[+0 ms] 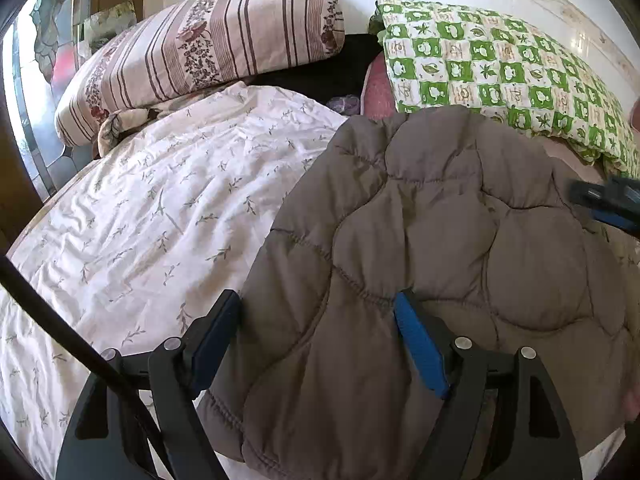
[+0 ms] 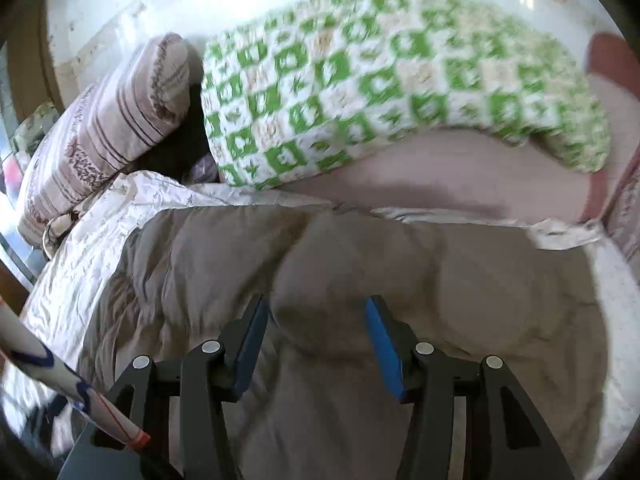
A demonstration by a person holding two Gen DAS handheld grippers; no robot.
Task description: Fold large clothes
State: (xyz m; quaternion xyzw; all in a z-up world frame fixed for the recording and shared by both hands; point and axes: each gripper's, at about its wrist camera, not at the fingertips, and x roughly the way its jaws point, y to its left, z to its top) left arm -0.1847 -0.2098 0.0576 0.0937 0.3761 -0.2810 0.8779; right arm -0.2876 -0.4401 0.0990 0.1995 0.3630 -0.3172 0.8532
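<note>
The brown quilted puffer garment (image 1: pixel 420 240) lies lengthwise from lower frame toward upper right, puffy and stitched in curved panels. Left gripper (image 1: pixel 316 344) and right gripper (image 2: pixel 316 344) jaws stand apart, gripping nothing.

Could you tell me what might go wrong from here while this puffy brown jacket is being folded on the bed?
1. The jacket is thick and springy; the left gripper straddles its edge with open jaws, so a shallow bite may slip off.
2. The thin floral sheet lies directly underneath, so either gripper could pinch it along with the jacket.
3. The right gripper hangs open over a smooth bulge with no edge between its jaws, so closing there may catch nothing.
</note>
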